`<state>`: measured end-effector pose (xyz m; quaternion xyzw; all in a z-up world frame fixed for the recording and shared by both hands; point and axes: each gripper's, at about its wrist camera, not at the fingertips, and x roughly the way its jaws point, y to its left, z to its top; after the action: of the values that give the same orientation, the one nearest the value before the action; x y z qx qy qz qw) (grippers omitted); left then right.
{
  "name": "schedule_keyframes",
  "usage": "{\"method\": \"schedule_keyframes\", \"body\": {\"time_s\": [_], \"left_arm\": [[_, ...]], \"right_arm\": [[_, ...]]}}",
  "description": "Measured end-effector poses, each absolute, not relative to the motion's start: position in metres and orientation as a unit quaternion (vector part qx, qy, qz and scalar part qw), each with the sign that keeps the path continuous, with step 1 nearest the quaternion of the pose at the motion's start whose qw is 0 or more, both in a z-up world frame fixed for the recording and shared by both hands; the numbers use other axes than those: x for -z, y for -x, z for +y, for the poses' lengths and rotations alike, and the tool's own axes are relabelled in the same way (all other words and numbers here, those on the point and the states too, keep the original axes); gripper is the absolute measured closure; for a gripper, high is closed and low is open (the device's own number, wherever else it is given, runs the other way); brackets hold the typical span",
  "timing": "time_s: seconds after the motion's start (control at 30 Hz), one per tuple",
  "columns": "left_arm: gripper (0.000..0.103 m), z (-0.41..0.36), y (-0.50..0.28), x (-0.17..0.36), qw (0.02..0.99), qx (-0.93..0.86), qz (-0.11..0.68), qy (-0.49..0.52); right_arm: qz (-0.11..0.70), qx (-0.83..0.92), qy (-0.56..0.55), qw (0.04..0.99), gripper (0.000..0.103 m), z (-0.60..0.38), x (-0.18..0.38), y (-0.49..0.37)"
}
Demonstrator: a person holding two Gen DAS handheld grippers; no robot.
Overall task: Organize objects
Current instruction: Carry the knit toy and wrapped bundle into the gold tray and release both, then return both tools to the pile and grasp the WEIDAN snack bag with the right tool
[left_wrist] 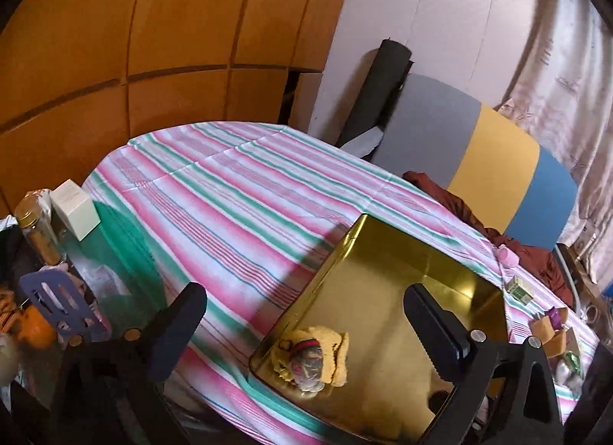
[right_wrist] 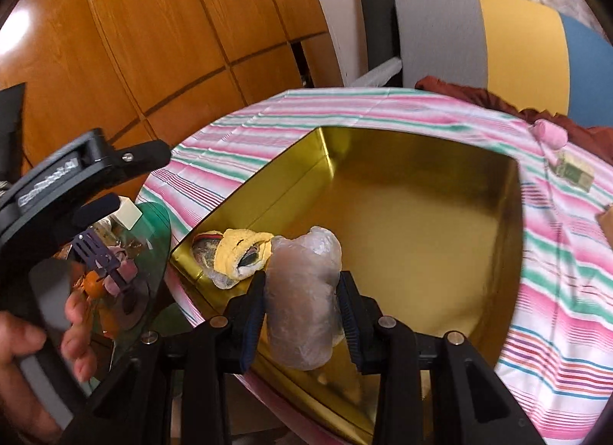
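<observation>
Clamping an upright plastic-wrapped bundle (right_wrist: 302, 299) between its fingers, the right gripper (right_wrist: 302, 311) hangs over the gold tin's (right_wrist: 421, 238) near edge, bare floor straight ahead, while the left gripper (left_wrist: 306, 326) gapes empty alongside.

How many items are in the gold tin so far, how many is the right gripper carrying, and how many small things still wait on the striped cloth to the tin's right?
In the gold tin: 1, the yellow knitted bundle.
Held in the right gripper: 1, the plastic-wrapped bundle, above the tin.
On the striped cloth, clearly seen: 2, pink roll, green-and-white packet.
Total: 4
</observation>
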<state>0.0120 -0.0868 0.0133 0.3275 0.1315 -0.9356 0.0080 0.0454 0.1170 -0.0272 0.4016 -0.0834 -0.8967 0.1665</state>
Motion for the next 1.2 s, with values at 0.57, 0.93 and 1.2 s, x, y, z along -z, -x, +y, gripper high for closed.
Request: {"method": "schedule_keyframes", "body": {"time_s": [0.57, 0.93, 1.2], "left_arm": [[0.0, -0.088, -0.013, -0.006, -0.005, 0.92, 0.177, -0.35], [0.0, -0.046, -0.022, -0.002, -0.083, 0.915, 0.156, -0.363], [0.0, 0.004, -0.038, -0.006, -0.146, 0.916, 0.105, -0.36]], "right_arm": [[-0.15, 0.891, -0.398, 0.159, 0.058, 0.126, 0.028, -0.042], [-0.123, 0.945, -0.298, 0.06, 0.058, 0.195, -0.02, -0.079], [-0.145, 0.937, -0.318, -0.017, 0.058, 0.26, -0.003, -0.094]]}}
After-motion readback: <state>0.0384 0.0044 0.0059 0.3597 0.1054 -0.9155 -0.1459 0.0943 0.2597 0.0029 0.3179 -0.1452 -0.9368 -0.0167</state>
